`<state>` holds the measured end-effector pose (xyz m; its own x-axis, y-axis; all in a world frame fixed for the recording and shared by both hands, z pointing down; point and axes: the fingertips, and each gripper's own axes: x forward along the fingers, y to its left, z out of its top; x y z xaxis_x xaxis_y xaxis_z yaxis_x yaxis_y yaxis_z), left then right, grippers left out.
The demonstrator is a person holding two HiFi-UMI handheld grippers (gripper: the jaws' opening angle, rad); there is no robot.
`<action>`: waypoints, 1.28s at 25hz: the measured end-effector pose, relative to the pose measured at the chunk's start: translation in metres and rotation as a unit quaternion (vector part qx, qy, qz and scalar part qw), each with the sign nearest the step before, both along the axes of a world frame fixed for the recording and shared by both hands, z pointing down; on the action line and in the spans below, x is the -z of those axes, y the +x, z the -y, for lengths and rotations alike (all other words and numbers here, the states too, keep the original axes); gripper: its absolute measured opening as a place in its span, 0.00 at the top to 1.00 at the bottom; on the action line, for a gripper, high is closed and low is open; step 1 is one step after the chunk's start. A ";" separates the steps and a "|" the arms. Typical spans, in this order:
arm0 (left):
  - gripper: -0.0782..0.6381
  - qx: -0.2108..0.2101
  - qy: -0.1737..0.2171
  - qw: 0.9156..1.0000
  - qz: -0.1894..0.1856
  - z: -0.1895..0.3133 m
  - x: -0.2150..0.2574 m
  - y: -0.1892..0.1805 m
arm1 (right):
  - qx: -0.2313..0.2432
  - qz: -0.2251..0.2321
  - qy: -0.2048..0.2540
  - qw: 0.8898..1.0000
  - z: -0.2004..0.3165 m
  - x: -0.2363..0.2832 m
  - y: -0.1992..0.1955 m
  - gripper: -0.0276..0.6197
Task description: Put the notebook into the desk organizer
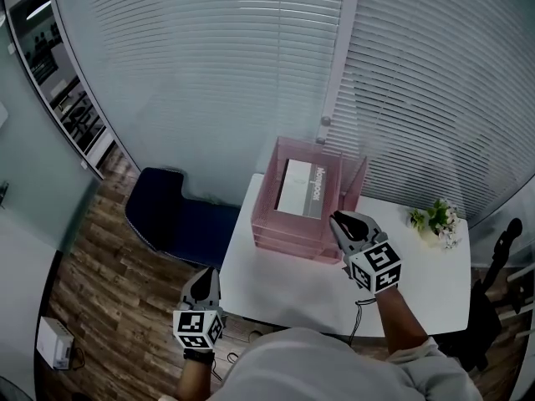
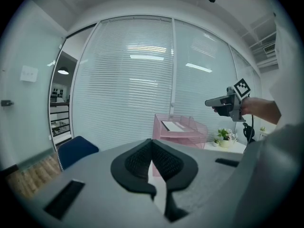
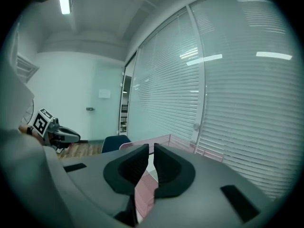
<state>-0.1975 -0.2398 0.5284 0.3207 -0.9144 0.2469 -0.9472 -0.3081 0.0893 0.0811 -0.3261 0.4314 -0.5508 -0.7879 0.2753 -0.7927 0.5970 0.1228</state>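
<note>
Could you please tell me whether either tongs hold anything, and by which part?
Nothing is held. The left tongs are shut on nothing, the right tongs slightly apart and empty; the notebook lies in the pink organizer.

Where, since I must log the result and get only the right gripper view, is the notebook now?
Observer: The notebook lies flat in the top tray of the pink organizer.
Operator: Is the left gripper holding anything?
Observer: No; it is shut and empty, off the table's left front corner.
Operator: Anything else on the table?
Observer: A small potted plant near its right edge.
</note>
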 end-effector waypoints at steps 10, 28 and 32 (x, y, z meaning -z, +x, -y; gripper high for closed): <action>0.88 -0.008 -0.001 1.000 0.005 0.003 0.003 0.009 | -0.018 0.030 0.015 0.999 -0.025 -0.003 0.019 0.93; 0.88 -0.004 -0.002 1.000 0.005 -0.005 0.001 0.017 | -0.019 0.044 0.018 0.999 -0.032 -0.003 0.027 0.93; 0.88 -0.004 -0.003 1.000 0.005 -0.006 0.000 0.019 | -0.018 0.042 0.019 0.999 -0.032 -0.004 0.028 0.93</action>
